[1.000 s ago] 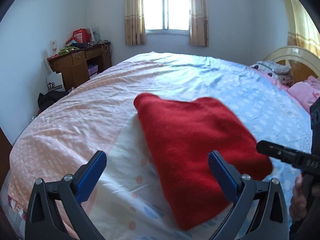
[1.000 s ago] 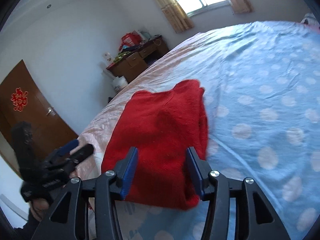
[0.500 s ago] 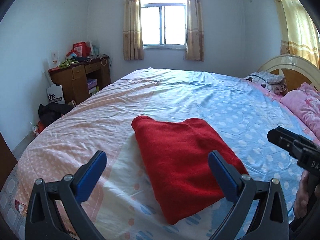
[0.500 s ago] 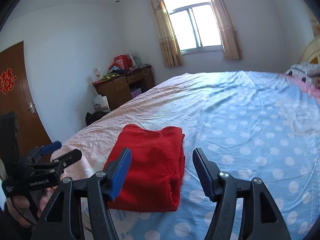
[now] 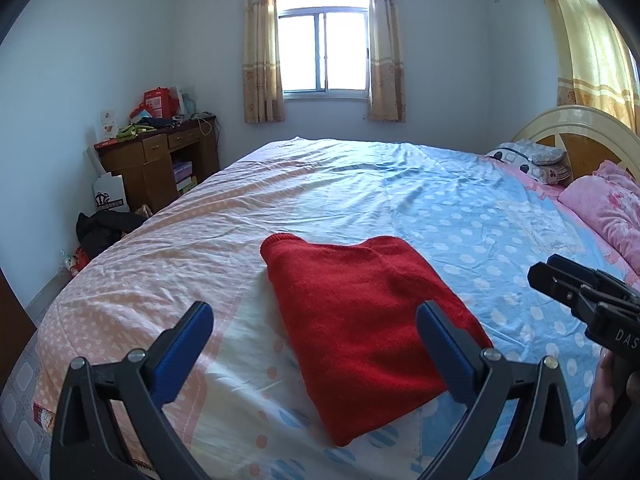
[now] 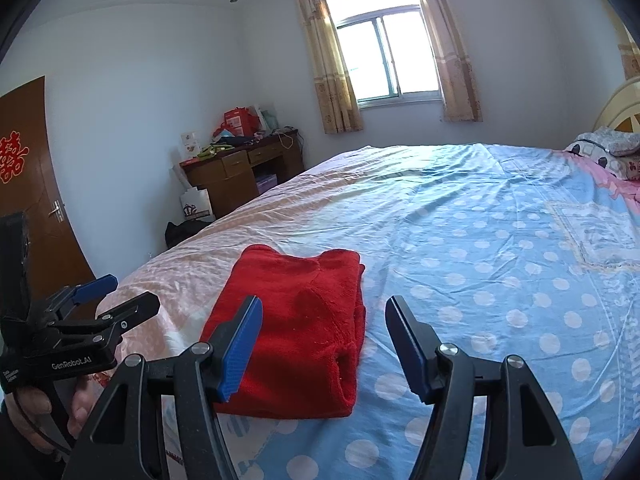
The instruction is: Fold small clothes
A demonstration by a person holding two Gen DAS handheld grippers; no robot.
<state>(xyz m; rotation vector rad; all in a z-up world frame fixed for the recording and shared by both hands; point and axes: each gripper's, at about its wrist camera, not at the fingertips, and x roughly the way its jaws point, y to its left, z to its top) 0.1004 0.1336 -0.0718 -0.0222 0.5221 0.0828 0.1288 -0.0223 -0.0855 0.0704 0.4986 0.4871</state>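
A folded red knit garment lies flat near the front of the bed, where the sheet turns from pink to blue. My left gripper hovers above its near edge, jaws wide apart with nothing between them. My right gripper stands open over the garment's right side, also holding nothing. Each gripper shows in the other's view: the right gripper at the far right, the left gripper at the far left, each with a hand on its grip.
Pink pillows and a cream headboard stand at the bed's right end. A wooden desk with clutter is against the left wall, with a black bag on the floor beside it. A brown door is at far left.
Both grippers rose and drew back from the red garment, which now lies farther off and flat. The right gripper's jaws widened and it levelled out. Little moved in the last half second.
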